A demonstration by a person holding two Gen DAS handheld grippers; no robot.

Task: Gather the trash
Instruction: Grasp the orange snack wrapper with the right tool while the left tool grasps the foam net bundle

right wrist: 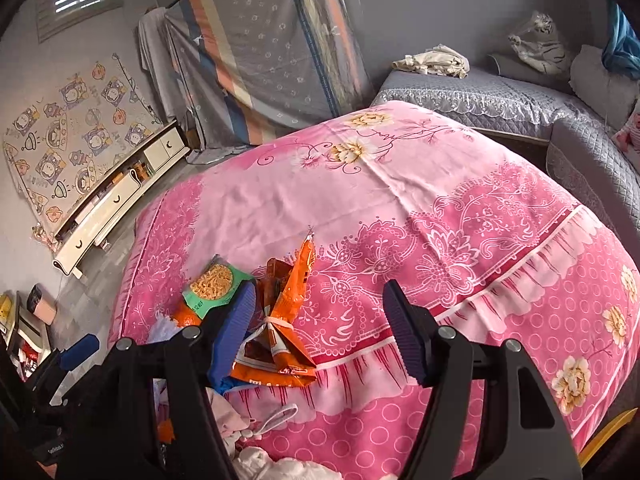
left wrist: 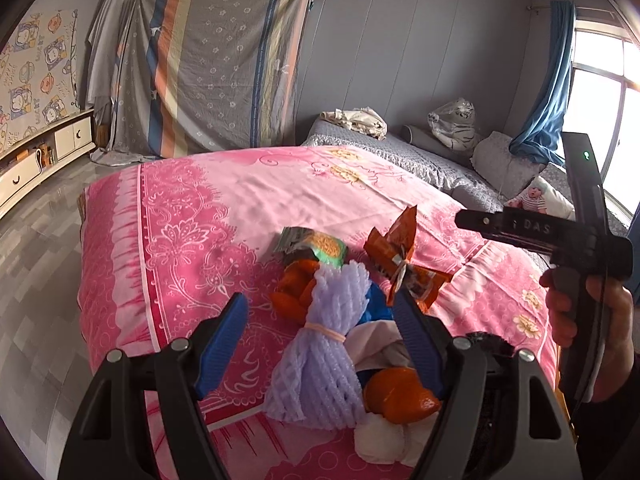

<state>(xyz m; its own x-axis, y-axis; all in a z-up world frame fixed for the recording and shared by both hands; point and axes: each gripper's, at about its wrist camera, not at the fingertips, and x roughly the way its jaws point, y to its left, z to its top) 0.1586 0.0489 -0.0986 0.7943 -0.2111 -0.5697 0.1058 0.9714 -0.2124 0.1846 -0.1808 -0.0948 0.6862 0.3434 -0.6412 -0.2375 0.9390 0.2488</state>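
A: Where is the trash?

B: Heaped on the pink sheet [left wrist: 248, 200], toward its near edge. The purple foam net [left wrist: 320, 344], tied with a rubber band, lies between the spread jaws of the left gripper [left wrist: 320, 320], touching neither finger. Orange peel [left wrist: 396, 398] sits beside it against the right finger, with white tissue [left wrist: 380, 440] just below.

A: And the right gripper [right wrist: 320, 328]?

B: Jaws spread too, gripping nothing. The tied orange wrapper [right wrist: 280, 320] lies just inside its left finger, nearly touching. The green noodle packet [right wrist: 212, 286] lies outside that finger, toward the sheet's left edge.
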